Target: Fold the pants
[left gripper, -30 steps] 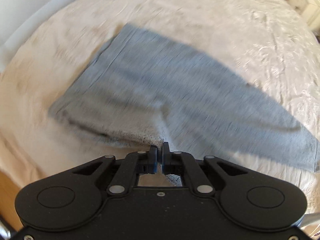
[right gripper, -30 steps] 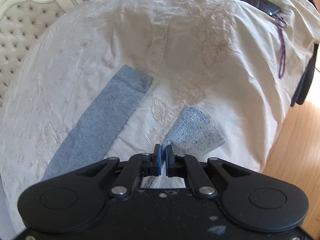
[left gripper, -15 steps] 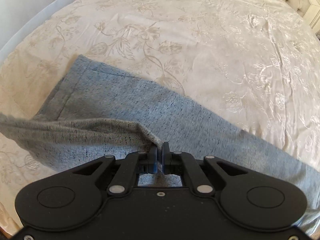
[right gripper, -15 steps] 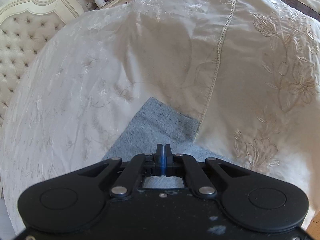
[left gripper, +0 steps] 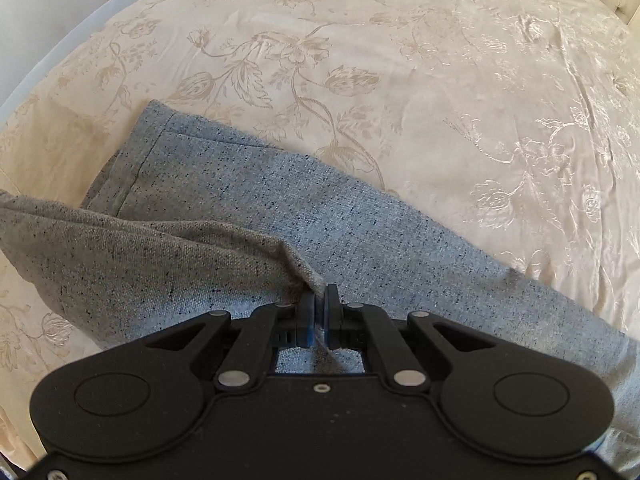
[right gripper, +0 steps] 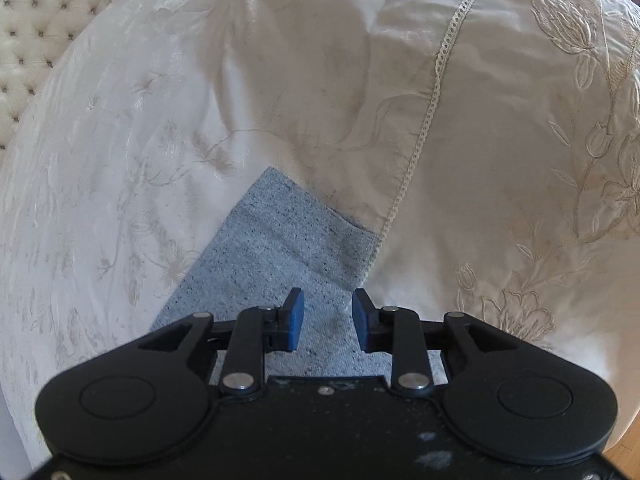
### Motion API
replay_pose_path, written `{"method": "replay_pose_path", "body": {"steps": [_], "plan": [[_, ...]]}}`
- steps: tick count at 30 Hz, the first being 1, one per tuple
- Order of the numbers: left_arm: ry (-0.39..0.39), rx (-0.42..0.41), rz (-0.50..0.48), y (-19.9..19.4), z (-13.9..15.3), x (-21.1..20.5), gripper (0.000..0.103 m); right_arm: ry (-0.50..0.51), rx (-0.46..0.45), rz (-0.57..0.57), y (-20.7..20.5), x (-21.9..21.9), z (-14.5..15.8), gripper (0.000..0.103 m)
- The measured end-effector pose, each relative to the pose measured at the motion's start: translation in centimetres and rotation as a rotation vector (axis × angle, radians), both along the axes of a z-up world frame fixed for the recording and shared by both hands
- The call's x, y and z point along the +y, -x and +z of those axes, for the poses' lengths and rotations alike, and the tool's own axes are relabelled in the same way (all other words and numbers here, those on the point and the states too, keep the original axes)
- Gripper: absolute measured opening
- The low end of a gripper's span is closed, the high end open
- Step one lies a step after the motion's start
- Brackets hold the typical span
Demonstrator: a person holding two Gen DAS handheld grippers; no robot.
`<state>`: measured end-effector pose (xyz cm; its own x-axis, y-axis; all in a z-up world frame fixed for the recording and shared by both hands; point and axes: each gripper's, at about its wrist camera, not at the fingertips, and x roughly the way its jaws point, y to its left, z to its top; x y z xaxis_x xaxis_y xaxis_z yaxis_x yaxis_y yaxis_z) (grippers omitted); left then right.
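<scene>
Grey speckled pants (left gripper: 312, 216) lie across the cream embroidered bedspread (left gripper: 400, 40). In the left wrist view my left gripper (left gripper: 321, 296) is shut on a fold of the pants, and the pinched upper layer drapes off to the left over the layer below. In the right wrist view a leg end of the pants (right gripper: 276, 236) lies flat with its hem toward a lace seam. My right gripper (right gripper: 325, 304) hovers just over that leg end. Its jaws are opening, and the cloth lies flat below them, not pressed by the blue pads (right gripper: 295, 320).
The bedspread (right gripper: 500, 140) spreads wide on all sides, with a lace seam (right gripper: 432, 96) running down to the leg end. A tufted headboard (right gripper: 36, 40) stands at the upper left of the right wrist view. Wood floor (right gripper: 624, 444) shows at the lower right.
Both grippers carried the pants across the bed and lowered. The right gripper, shut on a leg end before, has opened and the leg end now lies flat. The left stays shut on its fold.
</scene>
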<state>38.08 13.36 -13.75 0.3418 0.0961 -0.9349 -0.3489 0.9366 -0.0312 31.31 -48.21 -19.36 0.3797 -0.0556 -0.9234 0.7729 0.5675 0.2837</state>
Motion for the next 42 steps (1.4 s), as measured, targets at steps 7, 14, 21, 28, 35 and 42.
{"method": "replay_pose_path", "body": {"steps": [7,14,21,28,35,42], "plan": [[-0.011,-0.012,0.005,0.4,0.4,-0.1,0.005,-0.017,0.098,0.181,-4.9,-0.2,-2.4,0.034],[-0.034,-0.009,0.0,0.9,0.1,-0.3,0.005,-0.089,0.115,0.362,0.5,2.9,-1.7,0.034],[-0.061,-0.005,-0.011,0.9,-0.2,-0.6,0.005,-0.124,0.115,0.391,6.5,4.9,-2.2,0.035],[-0.089,-0.002,-0.018,1.3,-0.5,-0.9,0.005,-0.148,0.042,0.337,5.3,4.0,-2.7,0.037],[-0.078,-0.02,-0.001,1.7,-0.1,-0.8,0.005,-0.198,-0.062,0.357,4.5,4.4,-1.8,0.003],[-0.049,-0.052,0.007,1.6,1.2,-0.5,0.005,-0.12,-0.183,0.253,5.2,2.3,2.4,0.003]]}}
